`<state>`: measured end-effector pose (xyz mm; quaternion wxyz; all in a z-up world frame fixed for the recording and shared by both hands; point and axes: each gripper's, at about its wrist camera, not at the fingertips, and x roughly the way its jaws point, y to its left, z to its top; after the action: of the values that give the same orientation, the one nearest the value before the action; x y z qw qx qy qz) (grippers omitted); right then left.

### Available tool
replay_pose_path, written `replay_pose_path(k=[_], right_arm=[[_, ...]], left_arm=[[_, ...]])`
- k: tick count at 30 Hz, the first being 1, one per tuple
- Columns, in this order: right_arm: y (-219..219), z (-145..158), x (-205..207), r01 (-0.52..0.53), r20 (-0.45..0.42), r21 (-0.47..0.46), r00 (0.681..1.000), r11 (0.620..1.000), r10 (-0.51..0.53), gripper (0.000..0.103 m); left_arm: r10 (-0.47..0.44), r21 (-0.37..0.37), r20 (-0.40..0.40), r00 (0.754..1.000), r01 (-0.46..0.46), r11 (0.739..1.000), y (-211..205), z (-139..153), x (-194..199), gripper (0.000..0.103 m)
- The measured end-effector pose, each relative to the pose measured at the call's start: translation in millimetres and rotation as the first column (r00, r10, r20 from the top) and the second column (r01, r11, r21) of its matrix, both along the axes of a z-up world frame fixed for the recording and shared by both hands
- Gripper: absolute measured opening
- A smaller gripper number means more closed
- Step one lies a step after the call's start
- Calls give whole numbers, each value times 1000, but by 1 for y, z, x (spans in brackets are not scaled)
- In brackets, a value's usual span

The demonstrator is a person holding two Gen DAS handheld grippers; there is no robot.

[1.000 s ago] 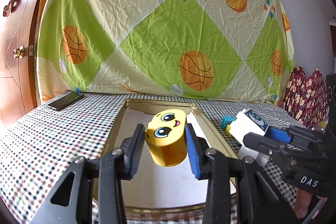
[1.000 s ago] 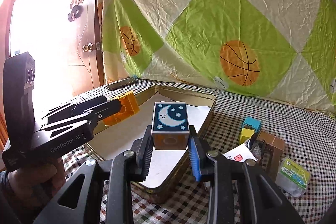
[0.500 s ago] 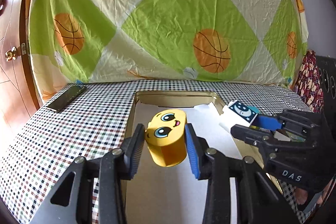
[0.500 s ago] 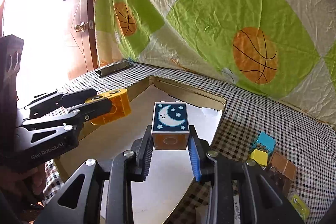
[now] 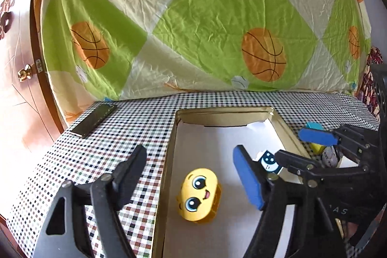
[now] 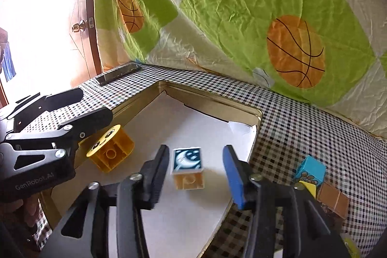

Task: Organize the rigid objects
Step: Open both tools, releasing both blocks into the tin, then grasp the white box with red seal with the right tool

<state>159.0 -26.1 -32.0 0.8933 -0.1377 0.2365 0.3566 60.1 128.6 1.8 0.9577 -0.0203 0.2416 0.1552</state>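
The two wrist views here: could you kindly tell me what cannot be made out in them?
- Moon block, left wrist view: mostly hidden behind the right gripper.
- Moon block, right wrist view: blurred, so whether it rests on the tray is unclear.
- Items beside the blue block, right wrist view: cut off by that gripper's finger.

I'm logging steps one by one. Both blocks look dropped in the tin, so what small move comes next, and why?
Probably draw the right gripper back and swing it toward the blue block outside the tin. Both grippers have just opened; the moon block and yellow face block lie free inside.
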Motion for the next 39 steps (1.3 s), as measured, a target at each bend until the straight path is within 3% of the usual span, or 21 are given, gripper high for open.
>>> replay_pose_path(k=[5,10,15,20,29,33,34,35,39], right_arm=[[-63,5,-33,86,130,11,988,996,-87,68],[-122,2,-48,183,146,42,971,982,-187,75],[-120,-11,-57,121,120,-9,986,993,-119,82],[-93,-24,-59,59,116,-135,992,989,-43,87],[-71,-47,-33,66,51,-303,997,951,-53,90],[-71,-48,-28,70,39,-307,997,949,-61,89],[-73,-46,-29,69,41,-299,997,952,-59,82],[-74,-45,-29,72,44,-291,997,954,-62,82],[-94,-29,-34,146,95,-188,987,971,-130,82]], left_arm=[[9,-33,191,982,-3,999,-13,8,-50,102],[-11,-39,264,965,22,999,-37,2,-75,102],[-43,-43,224,974,54,998,-52,-10,-70,102],[-54,-42,180,982,63,997,-60,-18,-64,103],[-65,-67,125,990,74,995,-63,-26,-55,103],[-77,-73,120,990,86,994,-66,-25,-53,103],[-81,-73,120,989,90,993,-68,-24,-53,103],[-89,-73,122,989,98,992,-71,-24,-53,103],[-125,-64,131,984,134,989,-84,-17,-50,103]])
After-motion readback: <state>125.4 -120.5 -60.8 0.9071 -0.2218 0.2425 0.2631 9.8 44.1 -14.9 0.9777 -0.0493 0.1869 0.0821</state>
